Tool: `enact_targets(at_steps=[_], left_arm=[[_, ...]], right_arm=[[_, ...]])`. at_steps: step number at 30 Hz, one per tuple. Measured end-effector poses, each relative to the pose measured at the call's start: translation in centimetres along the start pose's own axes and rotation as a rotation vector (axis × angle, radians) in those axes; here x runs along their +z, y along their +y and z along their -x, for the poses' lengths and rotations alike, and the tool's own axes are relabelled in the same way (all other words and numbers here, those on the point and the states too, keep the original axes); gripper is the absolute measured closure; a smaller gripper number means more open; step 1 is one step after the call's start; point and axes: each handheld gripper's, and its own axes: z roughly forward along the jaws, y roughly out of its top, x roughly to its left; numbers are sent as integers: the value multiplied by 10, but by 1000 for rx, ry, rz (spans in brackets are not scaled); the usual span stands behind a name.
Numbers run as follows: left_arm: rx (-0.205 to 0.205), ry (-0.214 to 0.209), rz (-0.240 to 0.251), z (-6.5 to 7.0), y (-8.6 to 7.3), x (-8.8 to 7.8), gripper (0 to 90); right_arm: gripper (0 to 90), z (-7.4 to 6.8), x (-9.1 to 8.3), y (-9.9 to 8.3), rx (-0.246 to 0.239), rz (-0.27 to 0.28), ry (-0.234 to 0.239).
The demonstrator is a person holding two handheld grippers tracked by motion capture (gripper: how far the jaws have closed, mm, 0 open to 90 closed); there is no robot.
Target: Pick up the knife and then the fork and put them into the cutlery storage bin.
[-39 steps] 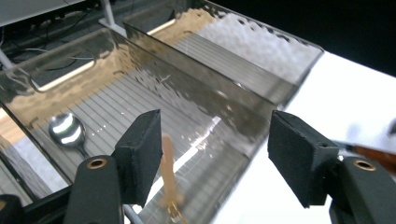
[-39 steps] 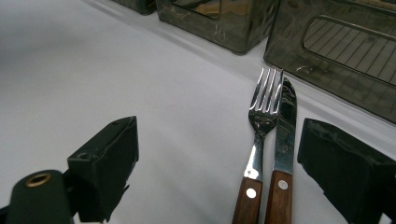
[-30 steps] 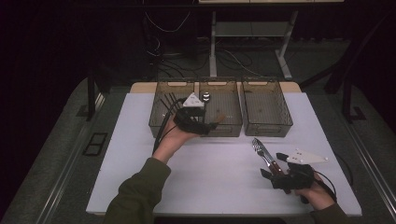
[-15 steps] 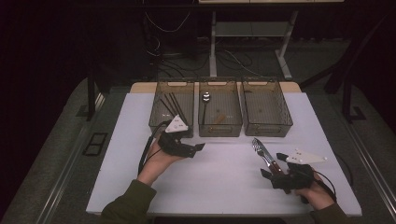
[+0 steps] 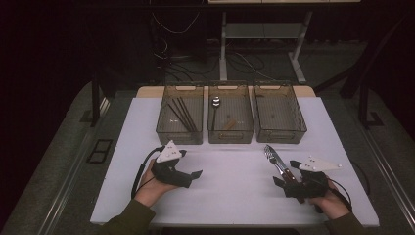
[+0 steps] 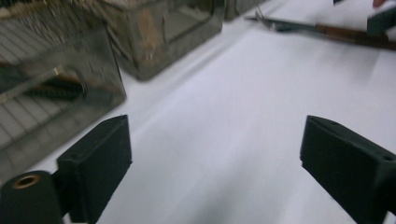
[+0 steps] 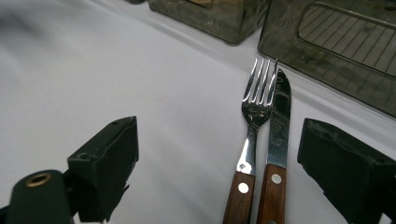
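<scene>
Fork and knife wait between the right claw's open jaws

Fork (image 7: 253, 140) and knife (image 7: 276, 144) lie side by side, touching, on the white worktop (image 5: 235, 196), their wooden handles between the right claw's (image 7: 233, 163) jaws, which stand apart and grip nothing. The left claw (image 6: 219, 163) has just been opening; nothing lies between its jaws. Beyond them stand three bins: chopsticks (image 5: 182, 115) in the left bin (image 5: 179, 134), a spoon (image 5: 216, 102) in the middle bin (image 5: 230, 134), and the right bin (image 5: 280, 134). Closing now could likely pinch both handles together, or nudge one askew. No writing is readable.
</scene>
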Motion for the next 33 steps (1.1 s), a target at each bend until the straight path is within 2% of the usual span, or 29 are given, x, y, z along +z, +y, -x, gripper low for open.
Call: enact_targets(at_steps=[8, 11, 13, 17, 23, 26, 27, 30, 33], left_arm=[[5, -44, 7, 6, -20, -12, 7], [-6, -39, 0, 6, -25, -13, 0], [-23, -53, -11, 6, -26, -13, 0], [0, -51, -32, 8, -26, -10, 0], [2, -62, -29, 6, -26, -11, 0], [-2, -62, -30, 7, -27, -10, 0], [1, -62, -31, 7, -27, -10, 0], [3, -64, -29, 7, -27, -10, 0], [3, -69, -34, 7, -27, -10, 0]], right_arm=[[127, 2, -3, 0, 6, 0, -8], [127, 3, -5, 2, 9, 0, -20], [127, 2, -7, 4, 23, -4, -35], [127, 2, -11, 9, 20, -22, -46], [126, 4, -14, 18, -6, -129, -50], [160, 6, -11, 21, -4, -224, -51], [203, 6, -10, 21, 0, -257, -57], [293, 7, -9, 22, 5, -300, -59], [437, 8, -11, 22, 16, -314, -46]])
